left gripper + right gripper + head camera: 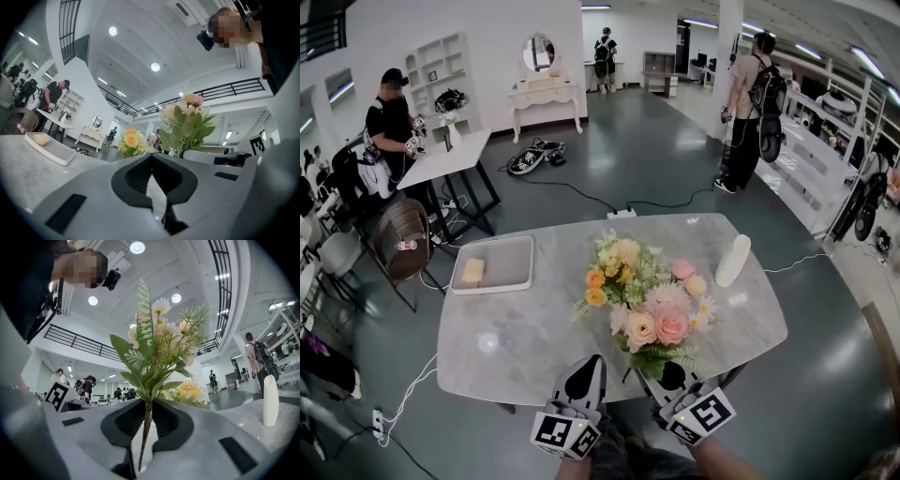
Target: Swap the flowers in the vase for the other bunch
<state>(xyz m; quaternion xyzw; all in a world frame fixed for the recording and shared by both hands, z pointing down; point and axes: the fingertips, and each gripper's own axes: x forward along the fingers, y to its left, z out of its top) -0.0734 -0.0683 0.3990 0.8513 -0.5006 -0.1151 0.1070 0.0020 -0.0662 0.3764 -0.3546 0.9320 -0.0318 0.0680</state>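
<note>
My right gripper (pixel 671 377) is shut on the stems of a pink and cream bunch (pixel 662 320), held upright over the near edge of the marble table (pixel 516 328). In the right gripper view the stems (pixel 146 427) run down between the jaws (pixel 147 416) and the blooms (pixel 157 343) rise above. A yellow and orange bunch (pixel 613 270) lies just beyond, toward mid-table, and shows small in the left gripper view (pixel 131 140). A white vase (pixel 733 260) stands upright at the right, apart from both bunches (pixel 270 401). My left gripper (pixel 586 372) is shut and empty beside the right one (pixel 152 174).
A white tray (pixel 516 281) with a yellowish block (pixel 472 271) sits at the table's far left. Beyond are a wicker chair (pixel 401 239), a side table (pixel 450 159) with a person at it, floor cables (pixel 581 192) and a standing person (pixel 748 112).
</note>
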